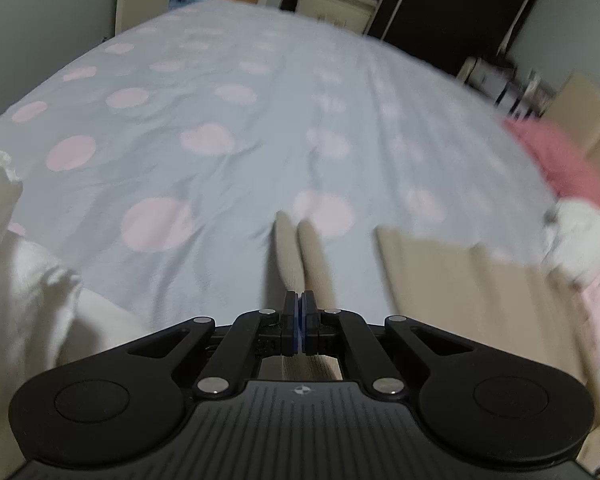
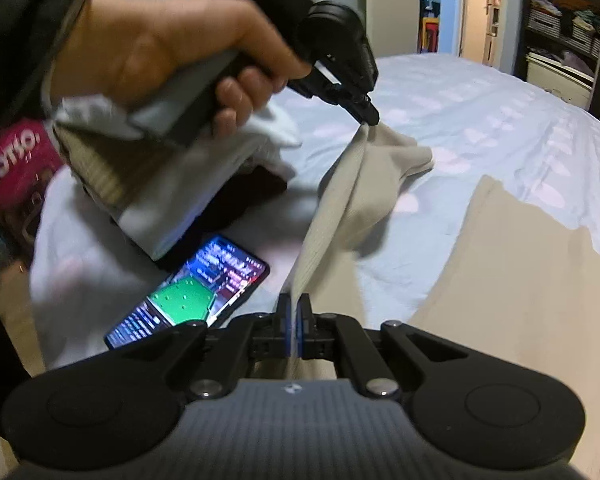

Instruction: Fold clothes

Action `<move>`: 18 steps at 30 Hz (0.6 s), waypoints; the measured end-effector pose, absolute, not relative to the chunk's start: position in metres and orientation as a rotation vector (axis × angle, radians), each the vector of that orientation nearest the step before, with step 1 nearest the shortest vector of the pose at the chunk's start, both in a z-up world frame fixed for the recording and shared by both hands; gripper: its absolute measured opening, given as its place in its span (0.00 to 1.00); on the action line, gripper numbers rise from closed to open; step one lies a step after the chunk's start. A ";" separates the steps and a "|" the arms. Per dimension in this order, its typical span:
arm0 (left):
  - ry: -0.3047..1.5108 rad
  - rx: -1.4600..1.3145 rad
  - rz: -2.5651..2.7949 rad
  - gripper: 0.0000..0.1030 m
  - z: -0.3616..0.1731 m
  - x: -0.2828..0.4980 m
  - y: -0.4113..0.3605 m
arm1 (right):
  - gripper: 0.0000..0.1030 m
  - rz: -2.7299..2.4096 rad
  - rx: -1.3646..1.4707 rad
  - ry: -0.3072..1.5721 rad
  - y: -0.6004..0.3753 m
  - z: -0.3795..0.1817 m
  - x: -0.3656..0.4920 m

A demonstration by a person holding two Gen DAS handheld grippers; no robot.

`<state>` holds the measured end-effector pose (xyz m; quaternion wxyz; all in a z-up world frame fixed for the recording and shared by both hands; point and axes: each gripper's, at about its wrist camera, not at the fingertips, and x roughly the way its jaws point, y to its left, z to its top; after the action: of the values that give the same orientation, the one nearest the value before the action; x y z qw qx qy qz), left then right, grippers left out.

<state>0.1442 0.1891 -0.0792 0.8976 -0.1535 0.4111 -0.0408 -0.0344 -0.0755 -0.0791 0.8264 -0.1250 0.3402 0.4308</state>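
The beige garment (image 2: 340, 208) stretches taut between both jaws above the bed (image 2: 500, 120): right gripper (image 2: 294, 320) pinches its near edge, left gripper (image 2: 370, 120) pinches the far end, straight ahead.

The beige ribbed garment (image 2: 352, 196) hung stretched in a taut, creased band above the pale blue, pink-spotted bedsheet (image 2: 480, 120), one end lifted high and the other low and near. Its loose far part drooped onto the sheet in soft folds. A second flat beige cloth (image 2: 512, 280) lay spread just beside it.
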 end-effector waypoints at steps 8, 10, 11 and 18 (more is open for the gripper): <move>0.645 -0.256 -0.242 0.00 -0.040 0.132 0.107 | 0.03 0.866 -0.004 0.755 -0.142 -0.066 -0.026; 0.603 -0.213 -0.287 0.00 -0.032 0.132 0.076 | 0.03 0.831 0.077 0.778 -0.166 -0.071 -0.023; 0.585 -0.187 -0.312 0.00 -0.030 0.131 0.060 | 0.03 0.813 0.121 0.792 -0.179 -0.074 -0.021; 0.794 0.028 -0.555 0.00 -0.067 0.135 -0.082 | 0.08 0.625 0.427 1.036 -0.258 -0.126 -0.010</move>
<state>0.1354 -0.0824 -0.0669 0.8849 0.0136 0.3815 -0.2669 -0.0101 -0.2577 -0.1261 0.8011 0.1991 0.4833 0.2917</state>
